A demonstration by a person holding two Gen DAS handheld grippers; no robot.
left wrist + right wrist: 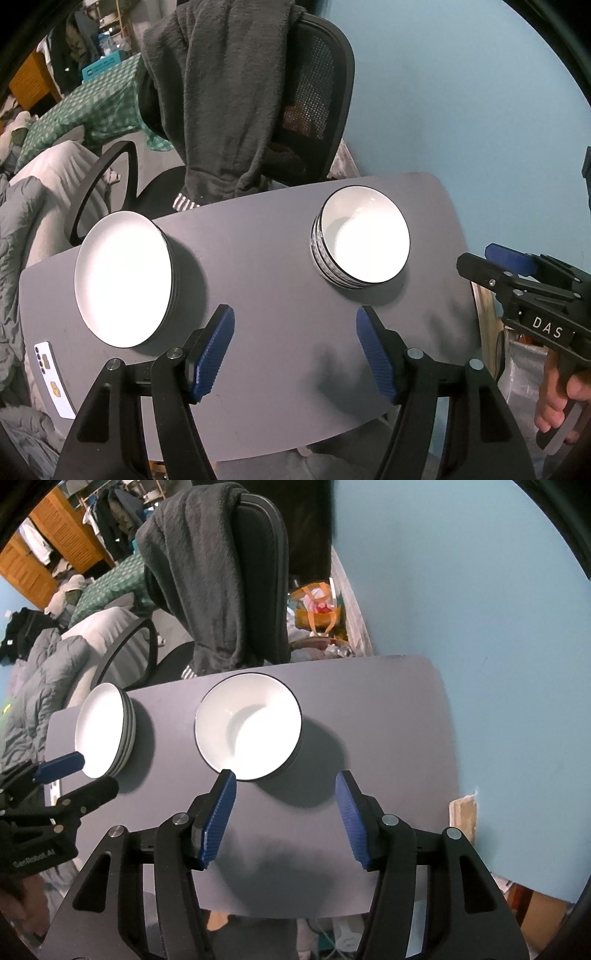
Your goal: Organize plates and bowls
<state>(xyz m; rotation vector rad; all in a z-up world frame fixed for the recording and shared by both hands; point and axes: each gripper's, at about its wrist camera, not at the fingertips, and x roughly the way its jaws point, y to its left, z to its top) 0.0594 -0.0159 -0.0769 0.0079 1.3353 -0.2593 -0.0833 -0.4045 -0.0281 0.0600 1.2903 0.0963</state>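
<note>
Over the gray table [280,280], the left gripper [295,350] hangs with its blue pads spread wide and nothing between them. Same deal with the right gripper [286,818]: jaws apart, empty, the tip of its left pad right at the near rim of the bowl stack [248,725] in its own camera. Those nested bowls, white inside with dark rims, sit toward the table's right side. Well apart on the left is the plate stack [123,284], near the table's left edge. Behind the table there's an office chair [317,103] with a dark fleece garment [221,96] draped over it.
</note>
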